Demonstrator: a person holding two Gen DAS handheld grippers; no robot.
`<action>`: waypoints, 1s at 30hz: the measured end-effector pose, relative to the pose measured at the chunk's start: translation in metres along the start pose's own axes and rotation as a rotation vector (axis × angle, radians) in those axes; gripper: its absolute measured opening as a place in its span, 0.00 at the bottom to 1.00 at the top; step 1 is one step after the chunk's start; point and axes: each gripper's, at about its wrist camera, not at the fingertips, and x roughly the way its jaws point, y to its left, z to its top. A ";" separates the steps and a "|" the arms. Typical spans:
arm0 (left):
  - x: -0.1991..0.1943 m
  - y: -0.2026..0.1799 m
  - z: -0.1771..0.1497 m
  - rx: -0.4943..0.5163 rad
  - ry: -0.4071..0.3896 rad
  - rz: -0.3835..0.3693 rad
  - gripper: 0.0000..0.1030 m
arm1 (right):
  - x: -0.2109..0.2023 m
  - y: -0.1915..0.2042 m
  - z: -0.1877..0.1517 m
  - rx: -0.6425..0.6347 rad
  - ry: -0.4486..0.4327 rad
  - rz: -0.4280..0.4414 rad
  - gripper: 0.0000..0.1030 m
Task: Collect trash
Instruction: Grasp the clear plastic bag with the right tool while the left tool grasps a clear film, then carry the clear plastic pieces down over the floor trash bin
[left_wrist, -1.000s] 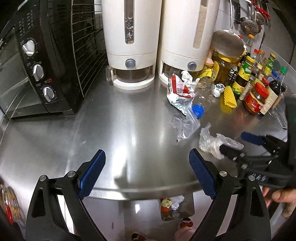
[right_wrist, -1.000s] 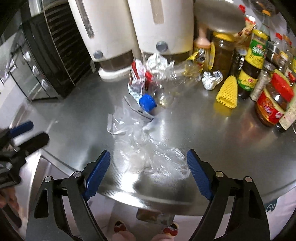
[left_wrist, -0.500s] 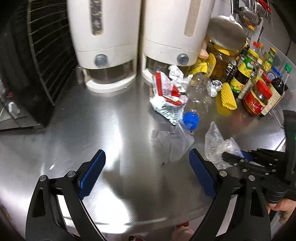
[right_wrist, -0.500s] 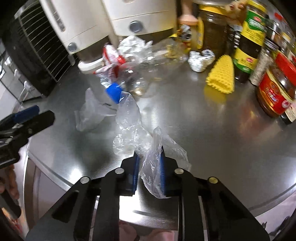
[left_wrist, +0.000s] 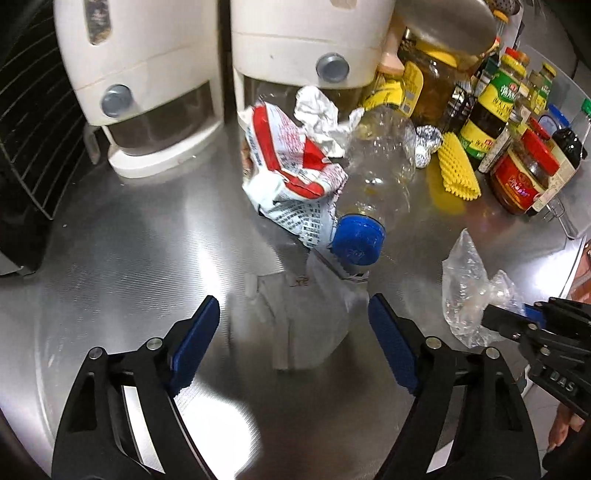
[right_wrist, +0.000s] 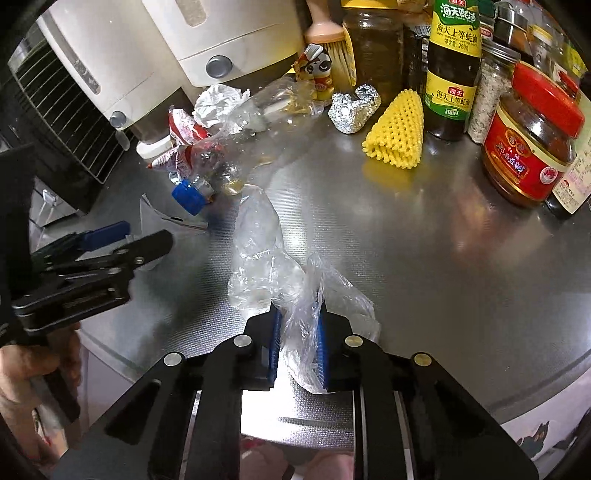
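In the left wrist view we see, at the left edge, a black wire rack (left_wrist: 35, 122), then two white dispensers (left_wrist: 147, 85) along the top, and below them the crumpled red-and-white wrapper (left_wrist: 291, 162) lying against a clear bottle (left_wrist: 384, 162) with a blue cap (left_wrist: 356, 240). Lower centre, our left gripper (left_wrist: 293, 343) has its blue pads spread and closing around a flat translucent packet (left_wrist: 306, 317) that lies between them on the steel counter (left_wrist: 122, 258); the pads are not pressing it. At the right edge the right gripper (left_wrist: 517, 317) pinches a clear plastic bag (left_wrist: 469, 295). The right wrist view shows what the other does not: at its left edge a hand (right_wrist: 26, 373) carrying the left gripper (right_wrist: 122, 240), in the middle the right gripper (right_wrist: 297, 347) with pads pressed onto the plastic bag (right_wrist: 295, 291), whose free end trails up toward the bottle (right_wrist: 258, 122), and along the top right a foil ball (right_wrist: 354, 107), a yellow mesh sleeve (right_wrist: 397, 133), a dark sauce bottle (right_wrist: 452, 74) and a red-lidded jar (right_wrist: 532, 147). The counter's front edge runs just under both grippers. Bare steel lies open at the left in the left view and right of the bag in the right view.
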 end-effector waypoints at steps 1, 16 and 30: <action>0.004 -0.002 0.000 0.005 0.007 0.000 0.73 | 0.000 0.000 0.000 0.002 0.000 0.002 0.17; 0.001 -0.007 -0.011 0.026 0.012 -0.009 0.28 | -0.003 0.011 -0.001 -0.017 -0.011 0.003 0.17; -0.058 -0.008 -0.063 -0.002 -0.020 -0.004 0.27 | -0.036 0.032 -0.042 -0.042 -0.040 0.037 0.17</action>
